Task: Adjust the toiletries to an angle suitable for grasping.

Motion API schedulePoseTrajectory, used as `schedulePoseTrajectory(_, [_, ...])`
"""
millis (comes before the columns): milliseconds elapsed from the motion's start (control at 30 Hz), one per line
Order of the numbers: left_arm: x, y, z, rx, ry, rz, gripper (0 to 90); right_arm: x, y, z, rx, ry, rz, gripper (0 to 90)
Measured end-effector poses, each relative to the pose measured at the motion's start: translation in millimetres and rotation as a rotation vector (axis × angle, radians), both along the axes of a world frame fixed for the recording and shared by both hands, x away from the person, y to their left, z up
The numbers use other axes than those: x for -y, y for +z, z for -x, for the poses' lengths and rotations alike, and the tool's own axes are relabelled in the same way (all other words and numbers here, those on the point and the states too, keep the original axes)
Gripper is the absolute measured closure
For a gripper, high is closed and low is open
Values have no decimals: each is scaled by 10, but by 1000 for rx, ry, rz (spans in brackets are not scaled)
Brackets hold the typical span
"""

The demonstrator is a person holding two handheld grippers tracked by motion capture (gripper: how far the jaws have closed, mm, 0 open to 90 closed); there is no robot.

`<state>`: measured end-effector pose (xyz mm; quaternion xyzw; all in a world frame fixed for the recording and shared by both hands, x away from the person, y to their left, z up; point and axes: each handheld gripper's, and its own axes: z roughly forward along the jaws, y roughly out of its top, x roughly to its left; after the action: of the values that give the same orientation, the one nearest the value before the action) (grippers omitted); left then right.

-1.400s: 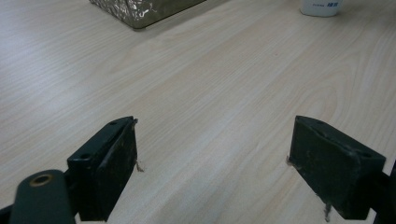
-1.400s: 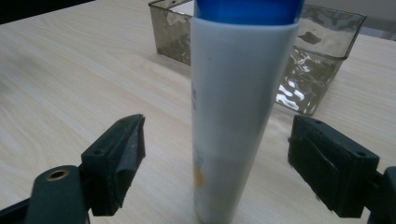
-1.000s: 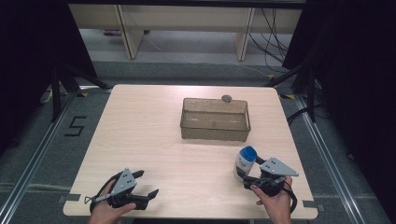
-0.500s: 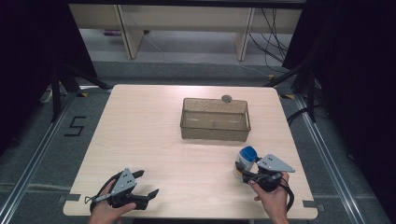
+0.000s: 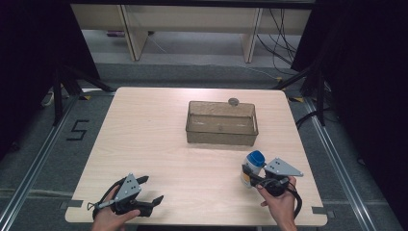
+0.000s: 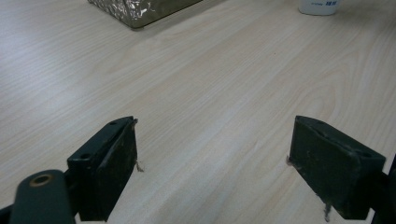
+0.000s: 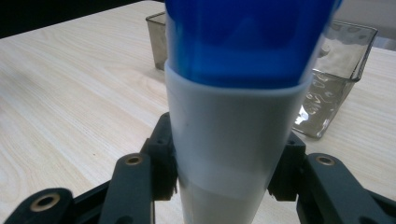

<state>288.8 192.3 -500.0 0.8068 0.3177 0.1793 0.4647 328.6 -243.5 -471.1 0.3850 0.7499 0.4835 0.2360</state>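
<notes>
The right gripper (image 5: 251, 175) has just been closing and now clamps the upright white bottle (image 5: 252, 168) with the blue cap at the bench's (image 5: 154, 134) near right, the clear bin (image 5: 221, 123) lying just beyond it. The left gripper (image 5: 153, 190) rests well apart, jaws spread and empty.

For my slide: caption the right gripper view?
Right tool shut on a blue-capped white bottle, clear bin behind on the table.
</notes>
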Motion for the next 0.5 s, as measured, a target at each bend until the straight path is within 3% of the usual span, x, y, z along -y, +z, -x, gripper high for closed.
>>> schedulePoseTrajectory(100, [-1, 3, 7, -3, -4, -4, 147, -22, 6, 19, -14, -13, -2, 555])
schedulePoseTrajectory(233, [-2, 12, 10, 0, -3, -7, 147, -35, 32, 19, 12, -10, 22, 558])
schedulePoseTrajectory(267, [-4, 8, 11, -3, -4, -11, 147, -24, 46, 12, 42, -10, 36, 558])
schedulePoseTrajectory(300, [-9, 0, -2, 3, -4, -18, 147, -26, 65, 27, 21, -14, 23, 558])
schedulePoseTrajectory(333, [2, -3, 1, -1, 0, 2, 147, -16, 79, 22, 44, -19, 31, 559])
schedulePoseTrajectory(500, [-7, 1, -1, -4, -3, -8, 147, -5, 100, 18, 34, -22, 13, 559])
